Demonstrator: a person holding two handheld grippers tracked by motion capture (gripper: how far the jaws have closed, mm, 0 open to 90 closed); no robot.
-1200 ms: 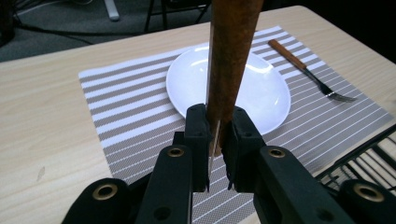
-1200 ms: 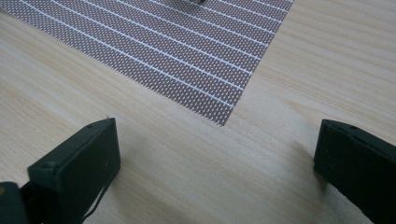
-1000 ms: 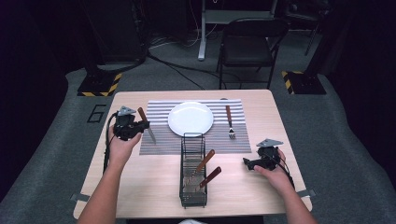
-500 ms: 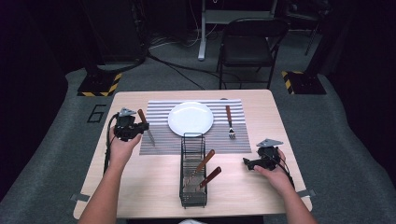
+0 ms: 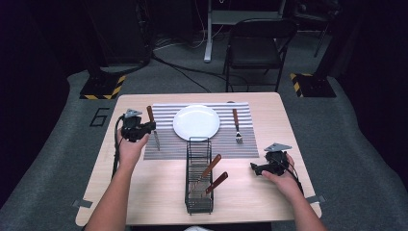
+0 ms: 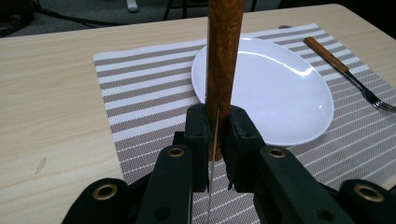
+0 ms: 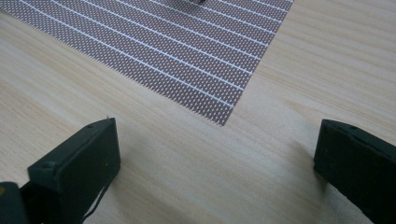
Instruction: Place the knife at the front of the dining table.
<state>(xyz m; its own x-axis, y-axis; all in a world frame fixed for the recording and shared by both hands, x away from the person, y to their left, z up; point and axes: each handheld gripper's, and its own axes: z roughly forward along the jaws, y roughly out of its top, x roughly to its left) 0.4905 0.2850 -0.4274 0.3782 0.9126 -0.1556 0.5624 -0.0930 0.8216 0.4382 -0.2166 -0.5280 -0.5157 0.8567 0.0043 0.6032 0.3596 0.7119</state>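
My left gripper (image 5: 143, 128) is shut on a wooden-handled knife (image 5: 153, 129) over the left part of the striped placemat (image 5: 166, 144), just left of the white plate (image 5: 196, 122). In the left gripper view the jaws (image 6: 217, 140) clamp where the brown handle (image 6: 225, 56) meets the thin blade, and the handle points away toward the plate (image 6: 275, 88). I cannot tell whether the blade touches the mat. A fork (image 5: 236, 126) lies on the mat right of the plate. My right gripper (image 5: 253, 167) rests open near the table's right edge; its jaws (image 7: 215, 158) hold nothing above bare wood by the mat's corner (image 7: 154, 51).
A black wire caddy (image 5: 198, 144) stands at the table's front middle, just below the plate, with two wooden-handled utensils (image 5: 210, 167) leaning in it. A black chair (image 5: 257, 43) stands beyond the far edge of the table (image 5: 144, 192).
My left gripper and the knife have shifted slightly toward the near side of the mat. The right gripper has not moved.
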